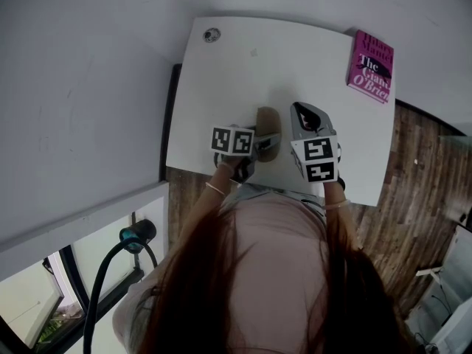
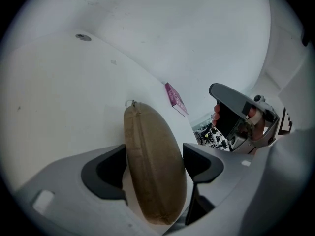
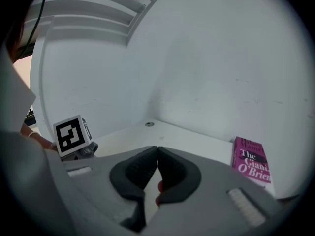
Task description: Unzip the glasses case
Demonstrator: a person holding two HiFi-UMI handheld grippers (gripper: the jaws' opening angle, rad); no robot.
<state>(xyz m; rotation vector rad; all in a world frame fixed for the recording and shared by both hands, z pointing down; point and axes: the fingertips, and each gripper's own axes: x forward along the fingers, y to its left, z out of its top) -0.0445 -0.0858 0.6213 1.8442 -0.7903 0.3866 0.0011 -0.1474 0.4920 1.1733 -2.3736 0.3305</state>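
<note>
Tabletop from the head view: the glasses case [image 1: 267, 130] sits near the front edge of the white table [image 1: 221, 80], between the two tools and well apart from the pink book [image 1: 371, 66] at the far corner. The left gripper [image 1: 259, 143] reaches in around the case's near end. The right gripper [image 1: 301, 113] hangs just beside it, with its nose above the table. How the fingers stand is too small to tell from here.

Left gripper view: the case stands on its edge, tilted a little, an oval of tan cloth with a seam running down its length. I'd judge it light and soft-skinned over a firmer shell. It should give a little under a squeeze and be neither slippery nor fragile, but it is light enough to slide or tip when the zip is tugged. The broad flanks are the place to clamp it. The small metal zip pull [image 2: 131, 103] at its far tip is the thing to pinch. The dark pads [image 2: 202, 162] are spread wide, one on each side of the case. They don't look to be pressing it, though I can't rule out a light touch on one flank.

Right gripper view: its pads [image 3: 142, 171] meet at the tips, with nothing caught between them. It looks out over bare table toward the book, and the case is not visible.
</note>
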